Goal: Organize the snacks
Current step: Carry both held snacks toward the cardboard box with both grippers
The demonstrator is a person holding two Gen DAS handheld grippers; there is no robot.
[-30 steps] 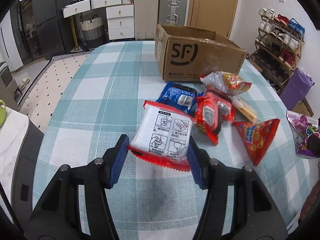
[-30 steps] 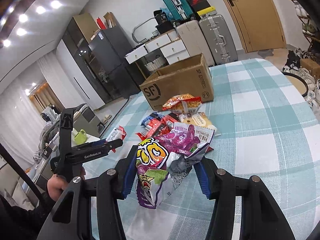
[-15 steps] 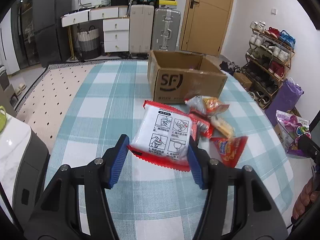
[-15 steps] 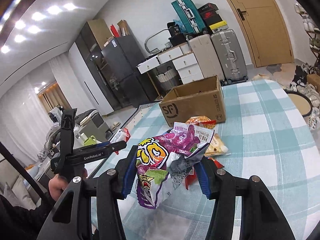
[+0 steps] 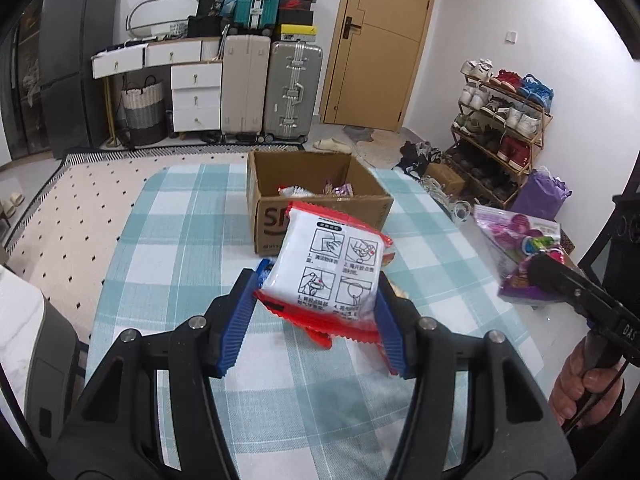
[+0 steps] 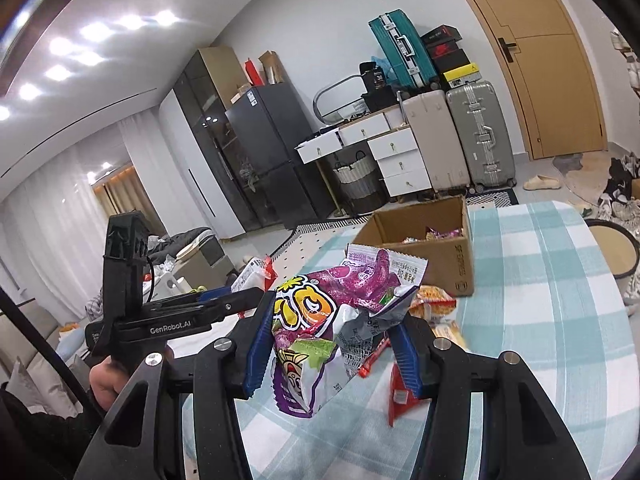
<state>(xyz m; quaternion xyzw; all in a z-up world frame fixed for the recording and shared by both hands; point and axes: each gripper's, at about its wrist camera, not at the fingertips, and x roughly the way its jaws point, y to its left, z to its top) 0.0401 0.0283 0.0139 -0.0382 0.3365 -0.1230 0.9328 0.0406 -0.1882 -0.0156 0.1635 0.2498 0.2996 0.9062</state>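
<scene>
Over the checked worktop [image 5: 168, 240] we carry a white packet [image 5: 332, 268] clamped in the left tongs [image 5: 312, 320] and a purple bag [image 6: 320, 320] pinched in the right tongs [image 6: 330, 344], both raised to clear the open box [image 5: 320, 192] ahead.

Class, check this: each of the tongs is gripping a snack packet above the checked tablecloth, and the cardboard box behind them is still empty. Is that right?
One detail is wrong: the cardboard box is not empty. The left wrist view shows wrappers already inside it. The rest holds: the left tongs grip a white packet and the right tongs grip a purple packet.
</scene>
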